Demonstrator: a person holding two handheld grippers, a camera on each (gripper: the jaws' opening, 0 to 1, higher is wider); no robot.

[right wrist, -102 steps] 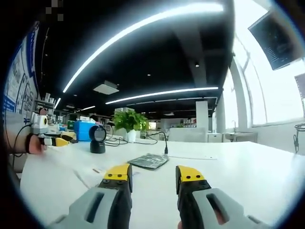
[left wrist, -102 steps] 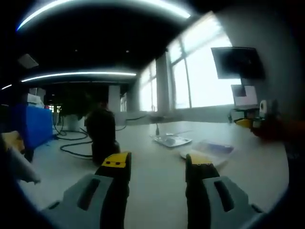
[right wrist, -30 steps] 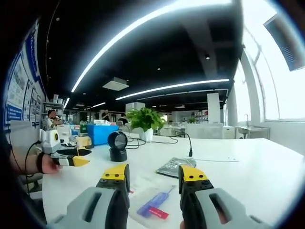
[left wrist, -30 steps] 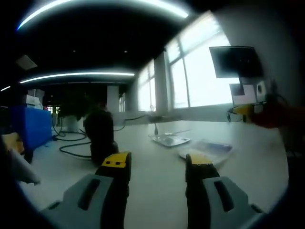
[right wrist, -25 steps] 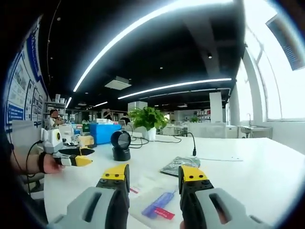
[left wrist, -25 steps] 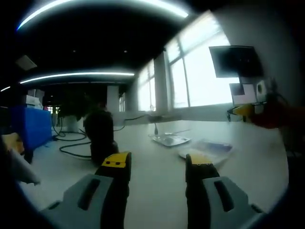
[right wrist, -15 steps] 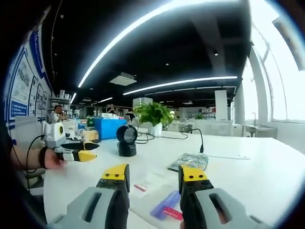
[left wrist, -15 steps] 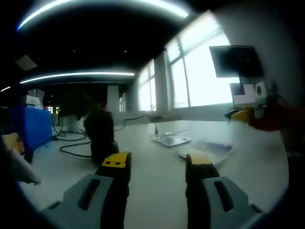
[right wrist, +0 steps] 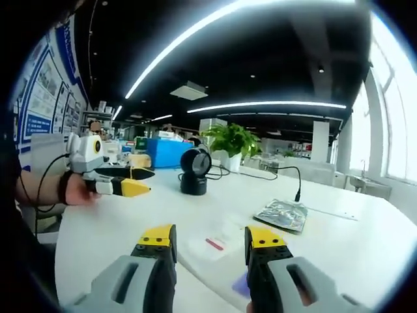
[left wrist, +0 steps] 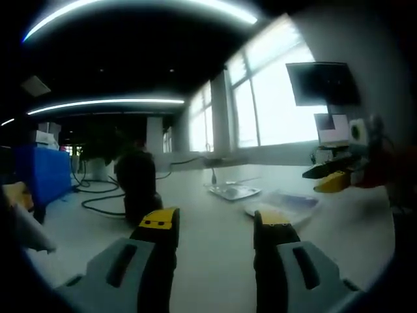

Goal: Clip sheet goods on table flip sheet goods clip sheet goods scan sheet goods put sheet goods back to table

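Two flat sheet goods lie on the white tabletop: a clear packet just ahead of the right gripper and a silvery pouch farther off. Both the right and the left gripper are parted and empty. Thin and flush to the surface, the packet may slide or slip a jaw when pinched.

This is a large open-plan office or lab floor. Long strip lights run across a dark exposed ceiling with a boxy vent. Tall windows line 1 side, with a dark wall screen beside them. A broad white table carries cables, and a potted plant stands at its far edge. Posters cover a blue wall, and a blue bin sits among distant desks.
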